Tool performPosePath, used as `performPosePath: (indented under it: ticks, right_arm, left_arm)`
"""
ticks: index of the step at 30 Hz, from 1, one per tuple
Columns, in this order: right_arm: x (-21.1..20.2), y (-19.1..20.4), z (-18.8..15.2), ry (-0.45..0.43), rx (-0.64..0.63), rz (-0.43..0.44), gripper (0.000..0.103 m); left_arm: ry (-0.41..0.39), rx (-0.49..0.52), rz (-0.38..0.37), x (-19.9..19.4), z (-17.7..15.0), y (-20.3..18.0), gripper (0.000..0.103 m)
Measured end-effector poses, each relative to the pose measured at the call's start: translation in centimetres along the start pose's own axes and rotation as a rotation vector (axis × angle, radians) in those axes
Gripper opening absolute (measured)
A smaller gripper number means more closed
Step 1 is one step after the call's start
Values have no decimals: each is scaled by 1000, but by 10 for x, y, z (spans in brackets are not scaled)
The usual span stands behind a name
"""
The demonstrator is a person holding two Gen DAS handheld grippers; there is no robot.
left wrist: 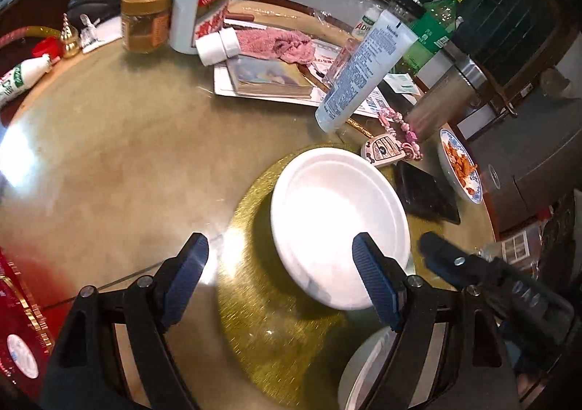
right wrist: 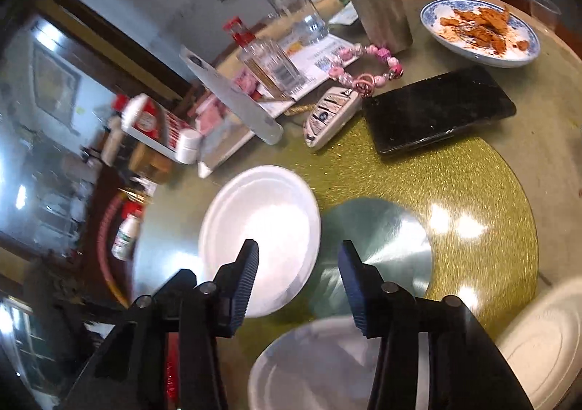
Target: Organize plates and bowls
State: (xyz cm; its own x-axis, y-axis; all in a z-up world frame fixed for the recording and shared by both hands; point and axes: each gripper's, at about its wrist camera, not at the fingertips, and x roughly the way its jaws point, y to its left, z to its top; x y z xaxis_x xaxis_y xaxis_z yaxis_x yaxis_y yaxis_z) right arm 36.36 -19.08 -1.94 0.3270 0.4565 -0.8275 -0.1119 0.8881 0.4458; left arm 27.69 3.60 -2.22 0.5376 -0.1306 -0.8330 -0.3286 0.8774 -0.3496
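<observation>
Over the gold glitter mat (right wrist: 473, 184) at the middle of the bench (left wrist: 109, 155), both pairs of tongs are hanging spread apart with nothing between their pads. The left tongs (left wrist: 280, 275) are standing widest, one blue pad over bare bench and the other over the near rim of a shallow white plate (left wrist: 338, 217), which is sitting on the mat. That looks like the spread needed to straddle a rim, so I judge a grab of this plate is being lined up, though no pad is touching it yet as far as I can tell.

The right tongs (right wrist: 298, 279) are hovering between that same plate (right wrist: 260, 235) and a silver disc (right wrist: 378, 250) lying flat on the mat. A second white plate (right wrist: 320, 366) is lying close below them, partly hidden by the tongs, and a third white plate (right wrist: 545, 337) is showing at the lower right edge. These three are lying near one another but apart, not stacked, so the sorting seems to be at an early point.

Beyond the mat, a blue-patterned dish (right wrist: 480, 32) is carrying orange food scraps, which may be why it is being left out of the gathering. A black phone (right wrist: 436, 112) and a key fob (right wrist: 327, 119) with pink beads are lying on the mat's far edge, close enough to be knocked if a plate is slid that way. A white tube (left wrist: 363, 64) is leaning over some papers behind them.
</observation>
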Motion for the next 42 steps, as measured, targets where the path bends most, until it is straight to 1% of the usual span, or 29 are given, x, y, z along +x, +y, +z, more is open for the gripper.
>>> performPosePath:
  ticks: [1, 5, 9, 12, 13, 14, 15, 16, 17, 18, 19, 20, 21, 22, 25, 28, 32, 38, 42]
  right_arm:
    - [6, 0, 2, 8, -11, -9, 42]
    - [22, -5, 7, 21, -19, -39, 41]
    - [32, -9, 10, 43, -14, -45, 40]
    - [38, -9, 11, 58, -20, -54, 33]
    - [39, -9, 11, 62, -20, -56, 30]
    - [41, -9, 11, 66, -20, -61, 24]
    - [43, -9, 11, 68, -20, -62, 21]
    - [44, -9, 10, 74, -20, -59, 15]
    - [44, -8, 9, 76, -20, -59, 10]
    - [45, -8, 8, 78, -19, -60, 10]
    - [45, -7, 7, 78, -17, -58, 10]
    - [45, -6, 6, 78, -16, -55, 9]
    - [44, -4, 5, 76, -17, -52, 9]
    - [43, -3, 4, 73, -19, -48, 8]
    - [38, 6, -3, 59, -36, -49, 7]
    - [31, 15, -11, 48, -49, -45, 8]
    - [16, 27, -24, 28, -67, -32, 8]
    - [-15, 50, -52, -13, -100, -17, 8]
    - [-33, 62, -80, -43, -122, -15, 8]
  left_arm:
    - [2, 2, 3, 4, 1, -2, 81]
    - [15, 3, 23, 22, 4, -7, 81]
    - [11, -7, 54, 32, 5, -9, 81]
    - [22, -11, 64, 39, 6, -10, 81]
    - [21, -10, 73, 40, 5, -11, 81]
    - [21, -6, 80, 42, 5, -11, 80]
    - [23, 2, 89, 43, 4, -12, 75]
    - [34, 13, 103, 46, 3, -12, 70]
    - [46, 21, 114, 49, 3, -12, 58]
    - [61, 30, 125, 52, 2, -12, 46]
    - [51, 51, 141, 51, 1, -13, 40]
    - [54, 69, 145, 51, 1, -13, 25]
    - [71, 76, 142, 52, 0, -12, 17]
    - [78, 78, 141, 52, -1, -12, 13]
    - [57, 98, 151, 42, -6, -10, 13]
    - [40, 95, 148, 28, -9, -5, 13]
    - [-7, 113, 154, 1, -17, 1, 13]
    - [-57, 115, 142, -36, -32, 14, 13]
    - [-76, 116, 142, -56, -50, 21, 13]
